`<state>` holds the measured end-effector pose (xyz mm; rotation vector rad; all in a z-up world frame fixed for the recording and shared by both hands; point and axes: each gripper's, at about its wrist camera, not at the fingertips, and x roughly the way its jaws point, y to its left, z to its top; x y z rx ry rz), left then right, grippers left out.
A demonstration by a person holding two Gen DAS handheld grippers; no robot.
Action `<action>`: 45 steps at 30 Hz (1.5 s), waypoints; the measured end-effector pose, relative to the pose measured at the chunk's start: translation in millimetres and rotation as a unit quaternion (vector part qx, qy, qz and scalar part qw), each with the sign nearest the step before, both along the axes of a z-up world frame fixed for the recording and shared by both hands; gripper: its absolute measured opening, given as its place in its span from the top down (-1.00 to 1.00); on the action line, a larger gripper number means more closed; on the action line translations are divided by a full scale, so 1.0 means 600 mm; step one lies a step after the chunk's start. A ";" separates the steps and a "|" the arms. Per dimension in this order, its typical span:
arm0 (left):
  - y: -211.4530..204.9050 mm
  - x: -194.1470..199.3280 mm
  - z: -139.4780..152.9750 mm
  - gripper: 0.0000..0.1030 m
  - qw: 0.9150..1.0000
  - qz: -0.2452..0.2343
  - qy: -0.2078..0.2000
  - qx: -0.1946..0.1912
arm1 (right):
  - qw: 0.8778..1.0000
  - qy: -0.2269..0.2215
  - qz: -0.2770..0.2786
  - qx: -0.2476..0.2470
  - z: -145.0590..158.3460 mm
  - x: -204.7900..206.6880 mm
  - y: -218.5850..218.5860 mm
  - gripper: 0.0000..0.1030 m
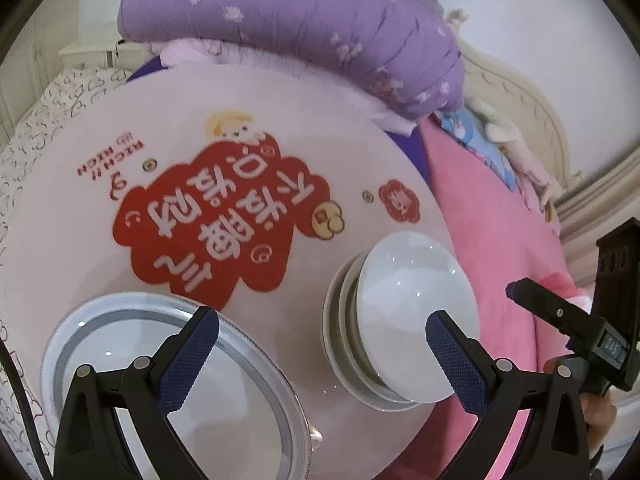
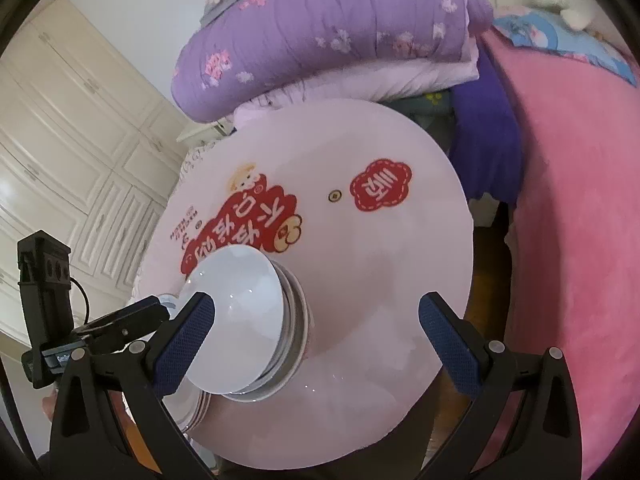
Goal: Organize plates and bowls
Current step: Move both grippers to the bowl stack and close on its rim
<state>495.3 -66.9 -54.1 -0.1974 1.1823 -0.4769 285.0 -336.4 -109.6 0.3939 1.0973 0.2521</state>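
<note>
Bowls (image 1: 416, 312) stacked — plates (image 1: 176, 376) beside, quilt (image 1: 304, 20) behind.

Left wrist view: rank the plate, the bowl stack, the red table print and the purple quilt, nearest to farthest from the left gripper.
From the left gripper, open:
1. Plate, under its left finger, low left.
2. Bowl stack, behind its right finger; close to the plate's rank, hard to call.
3. Red table print, mid-table.
4. Purple quilt, beyond the table's far edge.
</note>
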 end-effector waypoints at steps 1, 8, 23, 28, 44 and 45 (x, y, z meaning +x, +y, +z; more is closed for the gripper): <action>-0.003 0.001 -0.006 -0.98 1.000 -0.001 0.005 -0.001 | 1.000 0.003 0.000 0.000 -0.003 0.001 0.000 -1.00; -0.023 0.013 -0.035 -0.89 0.999 -0.012 0.030 -0.005 | 1.000 0.018 0.007 -0.002 -0.021 0.004 0.007 -1.00; -0.066 0.025 -0.076 -0.49 0.997 -0.037 0.061 -0.010 | 0.998 0.053 0.023 0.008 -0.059 0.011 0.029 -1.00; -0.075 0.030 -0.096 -0.26 0.996 -0.043 0.076 -0.010 | 0.998 0.058 0.025 0.007 -0.062 0.014 0.030 -1.00; -0.102 0.041 -0.132 -0.07 0.992 -0.040 0.113 -0.034 | 0.993 0.103 0.051 0.013 -0.106 0.023 0.054 -0.55; -0.103 0.040 -0.132 -0.07 0.992 -0.040 0.113 -0.034 | 0.993 0.106 0.051 0.014 -0.109 0.023 0.055 -0.40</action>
